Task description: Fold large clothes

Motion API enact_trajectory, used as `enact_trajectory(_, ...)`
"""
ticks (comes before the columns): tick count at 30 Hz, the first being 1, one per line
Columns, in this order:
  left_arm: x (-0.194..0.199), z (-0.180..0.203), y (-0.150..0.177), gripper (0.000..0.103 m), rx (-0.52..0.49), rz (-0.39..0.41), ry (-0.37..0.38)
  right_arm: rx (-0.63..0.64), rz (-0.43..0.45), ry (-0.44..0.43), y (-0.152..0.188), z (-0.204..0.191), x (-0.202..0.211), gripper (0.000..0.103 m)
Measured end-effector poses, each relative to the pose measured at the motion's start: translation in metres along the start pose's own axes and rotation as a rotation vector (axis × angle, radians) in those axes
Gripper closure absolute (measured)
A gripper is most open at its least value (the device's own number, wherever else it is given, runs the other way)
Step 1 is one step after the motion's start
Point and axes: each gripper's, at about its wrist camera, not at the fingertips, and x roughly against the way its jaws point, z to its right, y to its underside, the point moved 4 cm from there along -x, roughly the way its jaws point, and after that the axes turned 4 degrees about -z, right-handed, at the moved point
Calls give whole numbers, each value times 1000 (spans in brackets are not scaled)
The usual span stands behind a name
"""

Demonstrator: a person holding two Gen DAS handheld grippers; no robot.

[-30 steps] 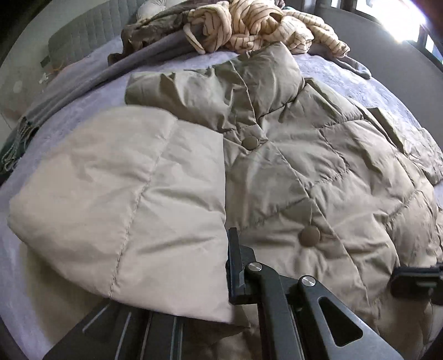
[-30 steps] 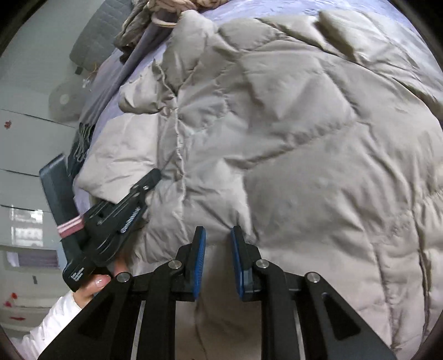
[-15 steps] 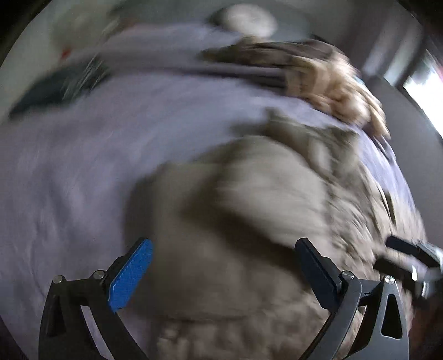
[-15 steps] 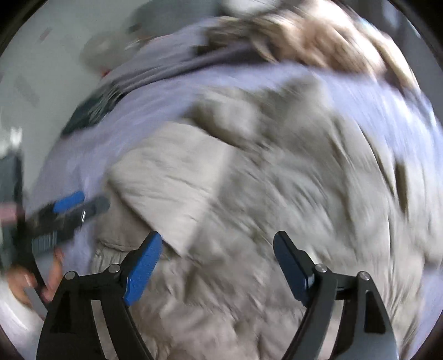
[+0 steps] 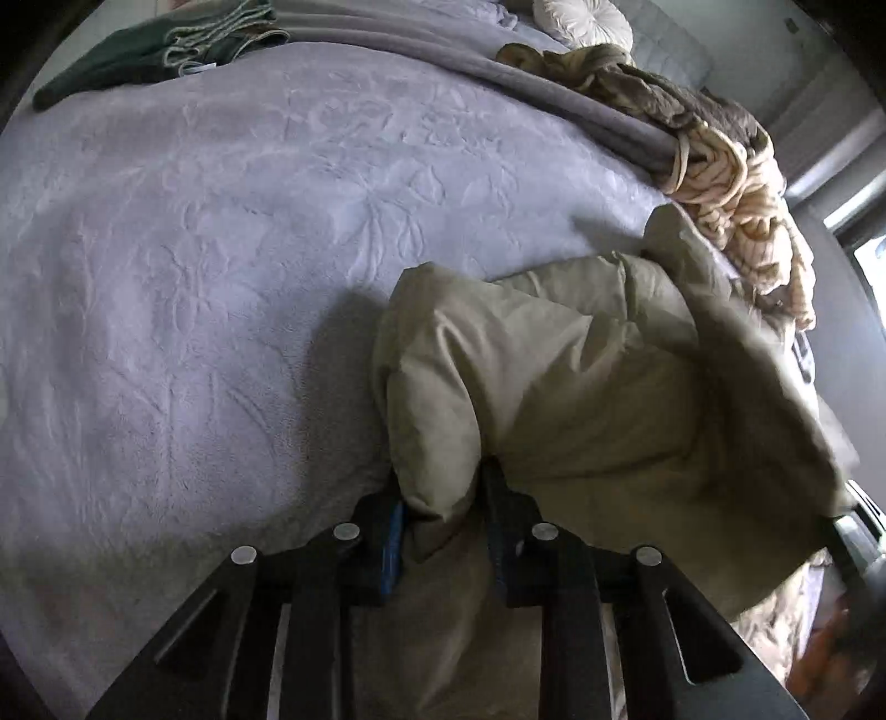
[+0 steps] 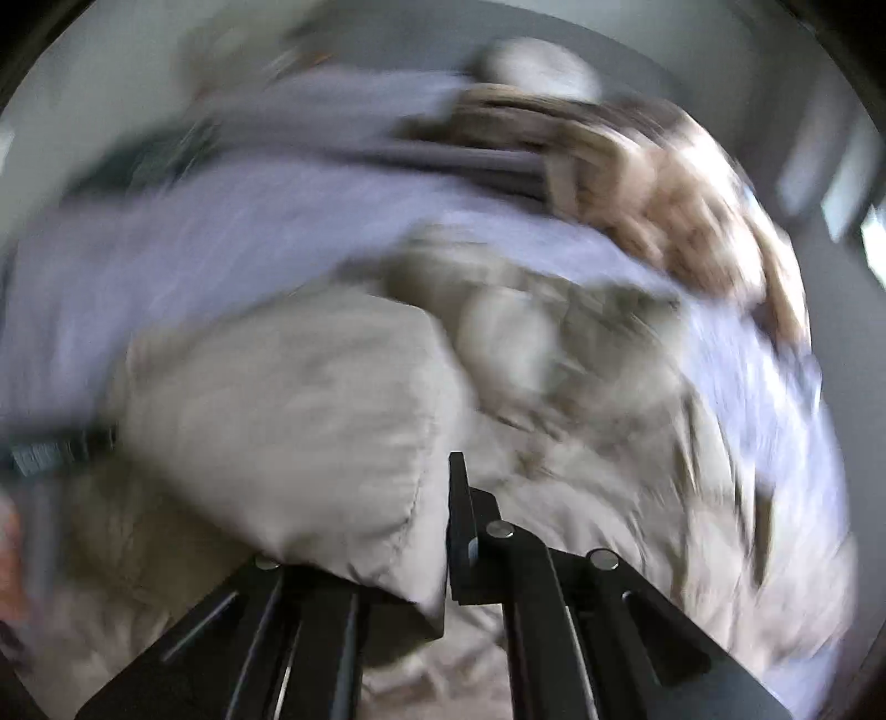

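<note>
Over the lilac bed point(image 5: 221, 266), my left claw point(image 5: 443, 515) angled steeply down, closing on the beige puffer jacket point(image 5: 554, 387), my right claw point(image 6: 443, 526) closing on its blurred edge.

Lavender embossed bedspread point(image 5: 232, 232) (bright window point(image 5: 869, 260) far right)

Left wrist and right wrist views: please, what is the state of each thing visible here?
Puffer jacket: partly folded, lifted at one edge.
Left gripper: closing, jacket fabric pinched between its fingers.
Right gripper: closing, jacket fabric bulging over one finger.
Bedspread: spread flat.
Striped garment: crumpled, unfolded.
Green cloth: folded.
</note>
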Motion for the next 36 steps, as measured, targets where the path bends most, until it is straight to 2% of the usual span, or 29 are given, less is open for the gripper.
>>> enact_trajectory(1,-1,0,1,76,3,0,7,-69,-12,-41,5,17,1,97)
enact_trajectory(3,-2,-2,-1,76,-10,2,-17,-282,-98,-182,31,60,-10,97)
enact_trajectory(6,-7,2,0,76,-61,2,-57,-521,-225,-297,70,105,-35,85)
enact_trajectory(8,-5,5,-1,75,-71,7,-81,-689,-229,-374,91,133,-33,83)
enact_trajectory(10,4,8,-3,75,-78,15,-115,-760,-222,-377,102,148,-20,76)
enact_trajectory(11,10,11,-5,75,-81,27,-135,-788,-204,-349,106,158,-9,76)
enact_trajectory(14,41,17,-10,75,-104,109,-152,-759,-118,-270,101,172,25,77)
enact_trajectory(17,58,26,-17,75,-143,156,-116,-633,-48,-284,78,169,38,79)
enact_trajectory(18,55,32,-19,75,-162,151,-114,-578,-55,-301,68,161,34,80)
enact_trajectory(20,32,38,-18,75,-193,107,-163,-481,-96,-322,55,139,16,80)
enact_trajectory(23,-9,33,-4,75,-197,38,-253,-426,-189,-287,60,123,-21,81)
enact_trajectory(24,-14,33,-2,75,-190,40,-248,-438,-222,-280,68,123,-32,84)
enact_trajectory(26,-16,30,0,75,-186,57,-244,-468,-218,-299,76,129,-36,92)
enact_trajectory(29,-14,32,-2,75,-204,42,-258,-510,-202,-305,86,148,-23,91)
enact_trajectory(32,-4,38,-2,75,-214,41,-301,-562,-208,-257,102,170,-7,85)
enact_trajectory(34,7,46,1,75,-227,52,-308,-627,-196,-311,113,187,6,84)
enact_trajectory(36,18,59,10,75,-246,65,-291,-679,-189,-334,122,198,18,75)
